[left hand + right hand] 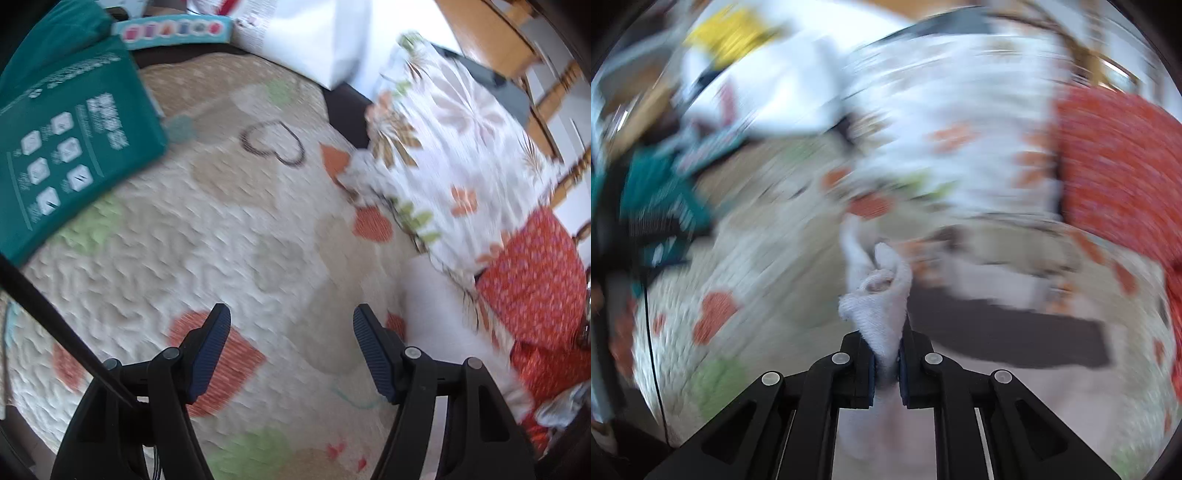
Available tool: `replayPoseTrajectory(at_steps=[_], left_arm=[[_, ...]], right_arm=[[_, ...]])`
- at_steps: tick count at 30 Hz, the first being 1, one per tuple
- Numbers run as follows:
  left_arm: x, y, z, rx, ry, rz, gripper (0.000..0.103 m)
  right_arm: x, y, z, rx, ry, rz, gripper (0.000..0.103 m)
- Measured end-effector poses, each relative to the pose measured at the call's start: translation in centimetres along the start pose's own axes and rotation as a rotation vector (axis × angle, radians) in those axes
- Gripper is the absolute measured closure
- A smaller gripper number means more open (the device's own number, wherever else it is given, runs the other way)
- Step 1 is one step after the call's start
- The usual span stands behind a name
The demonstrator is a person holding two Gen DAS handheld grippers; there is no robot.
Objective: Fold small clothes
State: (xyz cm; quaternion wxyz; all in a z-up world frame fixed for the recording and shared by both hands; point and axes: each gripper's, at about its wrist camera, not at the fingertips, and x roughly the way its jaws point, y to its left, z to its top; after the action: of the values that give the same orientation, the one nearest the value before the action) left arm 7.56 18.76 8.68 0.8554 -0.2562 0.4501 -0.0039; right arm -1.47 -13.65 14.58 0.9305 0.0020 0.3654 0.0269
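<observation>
My right gripper (886,360) is shut on a small white knitted garment (881,295), which bunches up in front of the jaws above the quilt; the view is motion-blurred. My left gripper (291,328) is open and empty, hovering over the cream quilt with orange hearts (207,236). A pale white cloth (439,317) lies on the quilt just right of the left gripper's right finger. A white floral garment (454,158) and an orange-red patterned garment (532,288) lie at the right; both also show in the right wrist view, floral (960,147) and orange-red (1115,166).
A teal package (70,147) lies on the quilt's left side. A white bag (306,33) and a light blue box (173,31) stand at the back. Wooden chairs (546,92) are beyond the quilt at the right. A dark strip (1008,332) shows under the floral cloth.
</observation>
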Motion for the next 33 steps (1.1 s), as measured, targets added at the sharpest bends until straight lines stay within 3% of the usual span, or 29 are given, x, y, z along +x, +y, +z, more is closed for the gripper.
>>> replayPoseTrajectory(at_steps=[5, 8, 11, 17, 18, 20, 22, 23, 26, 28, 31, 32, 33], left_arm=[[3.3, -5.2, -3.8, 0.085, 0.144, -0.097, 0.035], [5.3, -8.5, -6.4, 0.138, 0.226, -0.147, 0.035], [6.6, -11.6, -8.8, 0.201, 0.261, -0.16, 0.035], [8.3, -16.6, -13.1, 0.29, 0.324, -0.216, 0.035], [8.6, -17.2, -13.7, 0.308, 0.335, -0.219, 0.035], [9.4, -18.3, -14.3, 0.341, 0.348, -0.231, 0.034], [9.9, -19.1, -14.5, 0.36, 0.347, -0.241, 0.029], [10.2, -19.3, -14.5, 0.364, 0.345, -0.247, 0.028], [10.7, -19.8, -14.4, 0.357, 0.329, -0.264, 0.023], [11.2, -19.9, -14.4, 0.343, 0.323, -0.289, 0.016], [12.1, -20.0, -14.7, 0.298, 0.364, -0.352, 0.013], [12.4, -20.2, -14.9, 0.293, 0.382, -0.361, 0.013], [12.5, -20.5, -15.2, 0.302, 0.391, -0.357, 0.014]], right_arm=[[-4.5, -12.6, -4.3, 0.232, 0.003, -0.14, 0.093], [-3.4, -16.6, -8.7, 0.317, 0.124, -0.173, 0.093], [-1.3, -18.3, -12.1, 0.379, 0.228, -0.132, 0.093], [-2.4, -18.4, -10.6, 0.339, 0.213, -0.091, 0.09], [-2.9, -18.7, -10.9, 0.348, 0.195, -0.079, 0.086], [-4.3, -19.5, -10.2, 0.37, 0.145, -0.053, 0.07], [-4.8, -20.9, -9.5, 0.396, 0.104, -0.043, 0.041], [-4.4, -21.9, -8.9, 0.419, 0.09, -0.046, 0.038], [-1.8, -24.4, -7.5, 0.482, 0.076, 0.003, 0.036], [1.8, -26.2, -7.5, 0.535, 0.139, 0.064, 0.031], [6.3, -27.9, -8.7, 0.638, 0.205, 0.158, 0.032], [7.2, -28.0, -9.0, 0.653, 0.213, 0.197, 0.034], [7.9, -27.8, -9.2, 0.658, 0.215, 0.233, 0.048]])
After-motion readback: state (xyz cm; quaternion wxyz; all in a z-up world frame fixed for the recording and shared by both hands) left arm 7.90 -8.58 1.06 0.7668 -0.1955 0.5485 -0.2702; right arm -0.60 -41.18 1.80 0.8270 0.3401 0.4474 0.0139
